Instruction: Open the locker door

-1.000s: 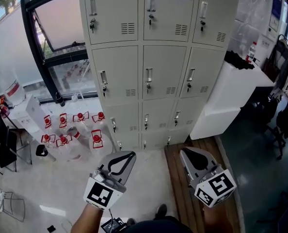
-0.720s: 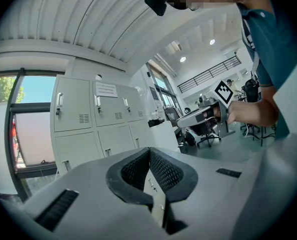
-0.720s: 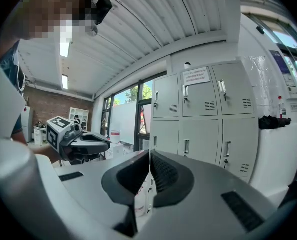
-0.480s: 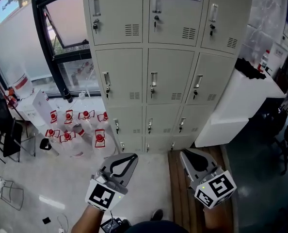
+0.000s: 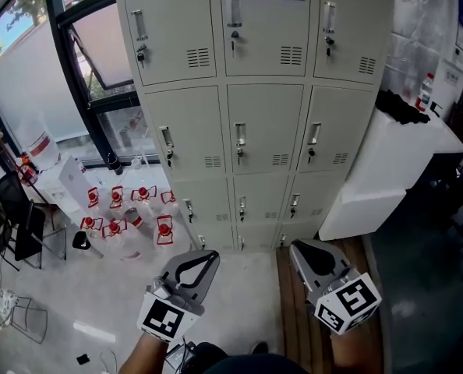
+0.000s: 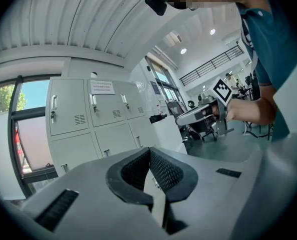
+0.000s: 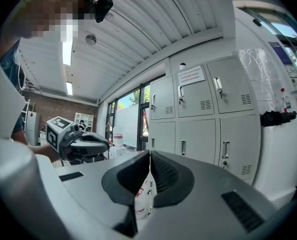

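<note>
Grey lockers (image 5: 177,131) fill the upper centre, every locker door (image 5: 264,127) closed, contents hidden. Low in the frame, left gripper (image 5: 206,257) and right gripper (image 5: 300,249) are pressed together, empty, well apart from them.

The left hand-held gripper (image 6: 149,151) is reaching forward with its ribbed black pads (image 6: 166,171) pressing together at the tips and nothing sitting between them. Ahead of it and to its left, a bank of grey lockers (image 6: 96,119) is standing with every visible door shut, a white notice (image 6: 102,87) hanging on an upper door and a window (image 6: 18,134) showing farther left. Off to its right, a hand (image 6: 243,111) is holding the right hand-held gripper (image 6: 178,119), its marker cube (image 6: 222,90) facing the camera.
</note>
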